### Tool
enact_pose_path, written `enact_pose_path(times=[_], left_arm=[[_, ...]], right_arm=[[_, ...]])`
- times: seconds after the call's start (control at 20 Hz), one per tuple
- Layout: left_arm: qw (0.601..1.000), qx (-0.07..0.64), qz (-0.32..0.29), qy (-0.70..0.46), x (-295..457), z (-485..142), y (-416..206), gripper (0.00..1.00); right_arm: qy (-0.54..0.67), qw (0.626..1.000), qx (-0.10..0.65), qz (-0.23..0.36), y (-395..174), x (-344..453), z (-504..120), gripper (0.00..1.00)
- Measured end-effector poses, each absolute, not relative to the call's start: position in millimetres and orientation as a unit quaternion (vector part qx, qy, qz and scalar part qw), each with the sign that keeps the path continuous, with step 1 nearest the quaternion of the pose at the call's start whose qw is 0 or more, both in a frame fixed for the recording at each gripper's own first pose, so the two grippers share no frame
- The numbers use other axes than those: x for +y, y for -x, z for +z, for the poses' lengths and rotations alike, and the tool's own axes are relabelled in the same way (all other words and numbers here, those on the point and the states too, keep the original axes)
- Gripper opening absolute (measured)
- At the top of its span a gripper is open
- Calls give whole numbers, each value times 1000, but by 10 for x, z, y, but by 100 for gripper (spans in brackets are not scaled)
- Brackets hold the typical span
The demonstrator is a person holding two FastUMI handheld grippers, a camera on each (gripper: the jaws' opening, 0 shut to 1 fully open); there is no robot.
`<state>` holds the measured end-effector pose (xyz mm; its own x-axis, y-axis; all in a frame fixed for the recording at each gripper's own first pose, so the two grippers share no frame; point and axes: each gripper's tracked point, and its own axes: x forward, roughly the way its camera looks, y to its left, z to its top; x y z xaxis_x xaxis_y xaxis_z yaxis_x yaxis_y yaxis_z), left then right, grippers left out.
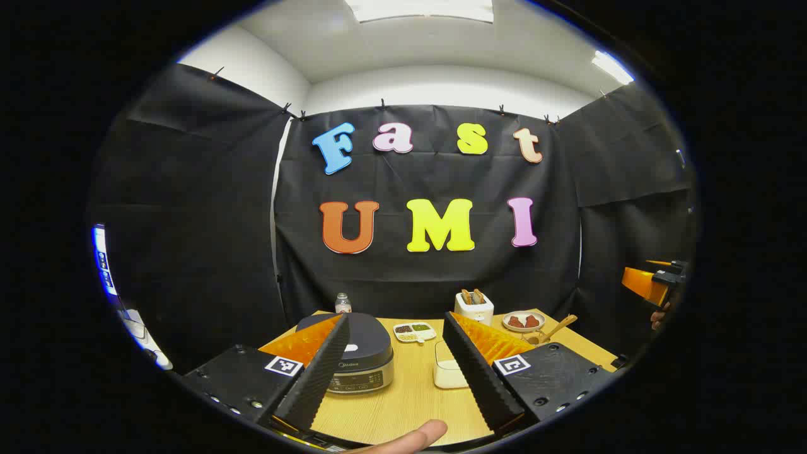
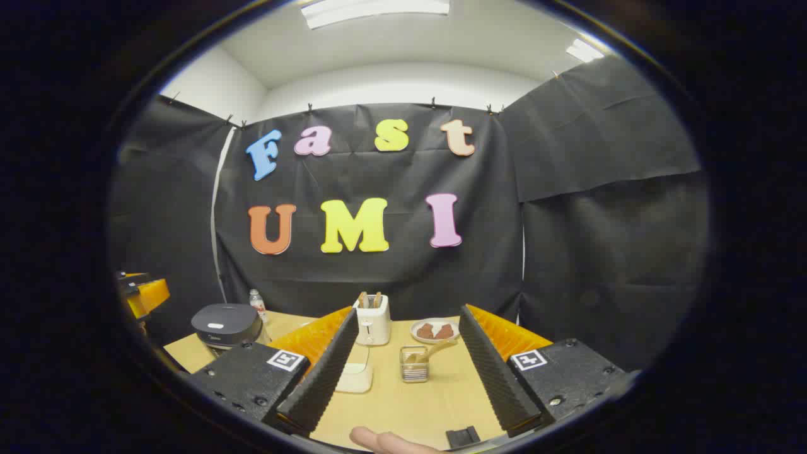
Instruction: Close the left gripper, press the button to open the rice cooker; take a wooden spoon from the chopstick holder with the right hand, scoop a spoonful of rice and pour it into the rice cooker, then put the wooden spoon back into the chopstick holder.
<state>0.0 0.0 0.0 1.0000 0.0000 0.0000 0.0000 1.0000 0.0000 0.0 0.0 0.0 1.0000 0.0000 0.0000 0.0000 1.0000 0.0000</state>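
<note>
Both claws, left claw and right claw, gape apart above the counter; we judge rice cooker lid shut, wooden spoon parked in chopstick holder.

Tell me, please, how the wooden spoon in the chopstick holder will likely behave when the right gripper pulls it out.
The wooden spoon looks slim and rigid, so it is probably light and will not bend. It leans against the rim of the chopstick holder, so it may swing or turn in a loose grip. The holder looks small and may tip or slide.
</note>
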Motion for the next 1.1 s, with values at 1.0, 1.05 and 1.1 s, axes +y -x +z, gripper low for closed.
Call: enact_pose_path(times=[1.0,1.05,1.1], left_arm=[[999,3,28,24,266,-125,-259,92],[999,9,30,25,289,-172,-328,79],[999,12,27,28,291,-183,-371,87]], right_arm=[[-17,1000,7,25,-114,-18,-172,100],[-16,1000,5,25,-118,-16,-179,100],[-14,1000,4,26,-129,-22,-188,100]])
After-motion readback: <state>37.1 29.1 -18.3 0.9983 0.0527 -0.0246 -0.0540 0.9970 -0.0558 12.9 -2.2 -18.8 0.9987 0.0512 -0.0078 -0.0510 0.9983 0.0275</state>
